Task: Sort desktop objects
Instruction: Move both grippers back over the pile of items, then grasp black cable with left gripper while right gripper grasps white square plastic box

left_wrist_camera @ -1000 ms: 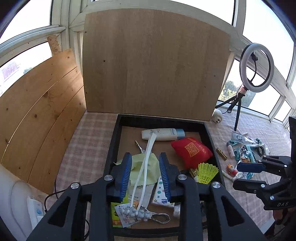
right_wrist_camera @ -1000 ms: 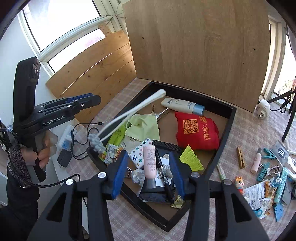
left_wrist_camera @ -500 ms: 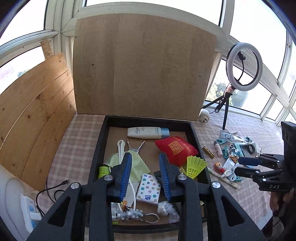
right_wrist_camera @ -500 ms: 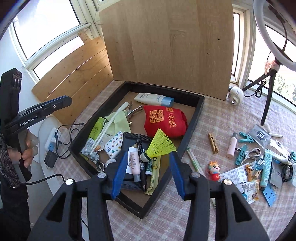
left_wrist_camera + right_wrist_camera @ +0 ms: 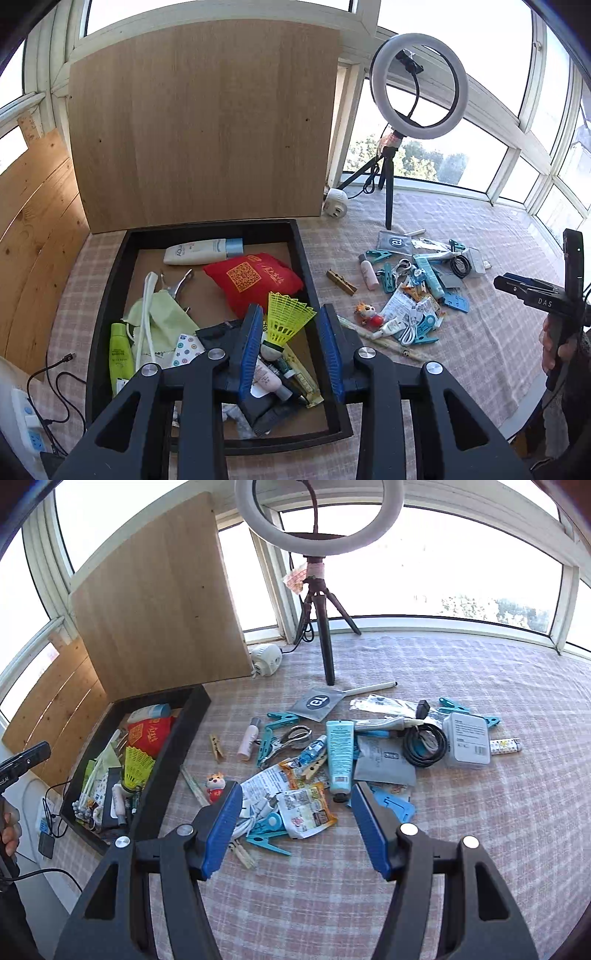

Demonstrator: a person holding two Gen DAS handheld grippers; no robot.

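Hovering empty w/ jaws apart: left gripper [image 5: 291, 349] above black tray [image 5: 110, 295], right gripper [image 5: 297, 829] beside it, over clutter.

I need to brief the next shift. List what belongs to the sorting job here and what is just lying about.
Part of the job:
- black tray holding the yellow shuttlecock and red pouch
- loose pile on the cloth: blue tube, wooden clothespin, small figurine
- left gripper and right gripper, both open

Just lying about:
- ring light
- wooden board
- power strip
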